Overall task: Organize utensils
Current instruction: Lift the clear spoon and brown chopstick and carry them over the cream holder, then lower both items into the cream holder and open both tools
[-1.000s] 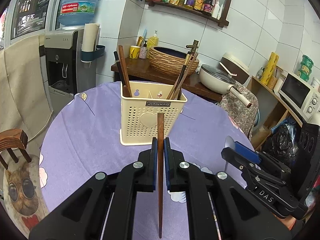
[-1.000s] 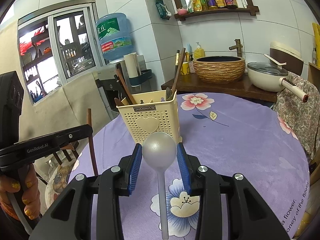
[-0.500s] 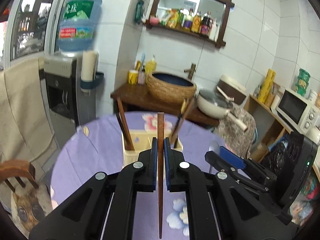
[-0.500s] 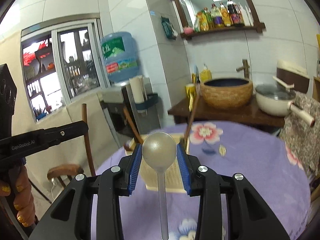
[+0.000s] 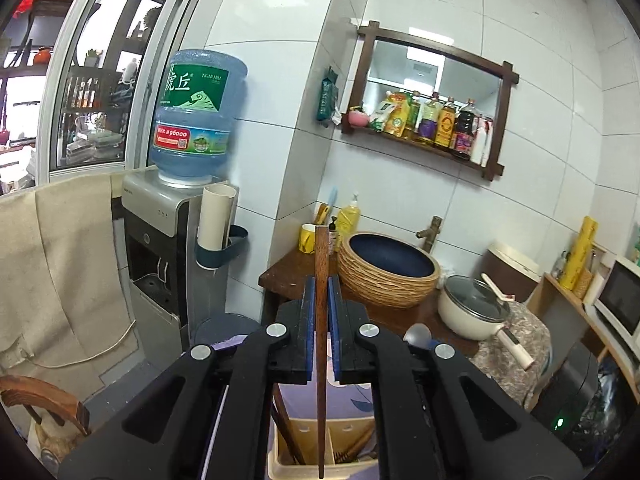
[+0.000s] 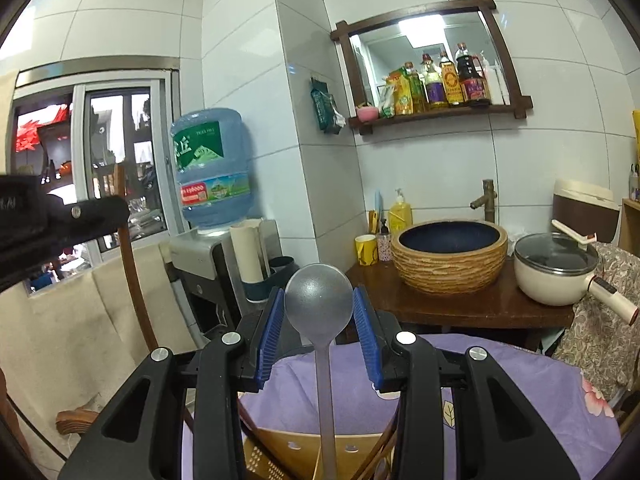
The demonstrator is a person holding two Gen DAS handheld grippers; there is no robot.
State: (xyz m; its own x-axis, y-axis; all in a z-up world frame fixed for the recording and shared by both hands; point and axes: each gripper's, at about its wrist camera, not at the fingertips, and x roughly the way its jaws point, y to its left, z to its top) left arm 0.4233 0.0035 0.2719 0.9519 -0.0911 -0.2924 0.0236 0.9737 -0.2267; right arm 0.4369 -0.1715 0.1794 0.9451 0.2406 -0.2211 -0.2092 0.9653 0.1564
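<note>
In the left wrist view, the left tongs (image 5: 320, 334) sit in the middle of the frame, clenched tight on a brown wooden chopstick (image 5: 320, 320). The chopstick stands straight up and down, its top poking above the pads and its thin tip hanging over the cream utensil holder (image 5: 344, 450) at the bottom of the frame. The stick looks light, hard and stiff, so it should not bend. It is thin and smooth, so it could slide, and the grip near its upper half seems a good place to hold it. In the right wrist view, the right tongs (image 6: 319, 332) hold a grey spoon (image 6: 319, 302) by its round bowl, one blue pad on each side. The handle hangs down toward the holder at the bottom of the frame, above the purple cloth on the desk (image 6: 520, 392). The spoon looks light and stiff. Its bowl is round and smooth, so it may slip or swing if squeezed too softly.
</note>
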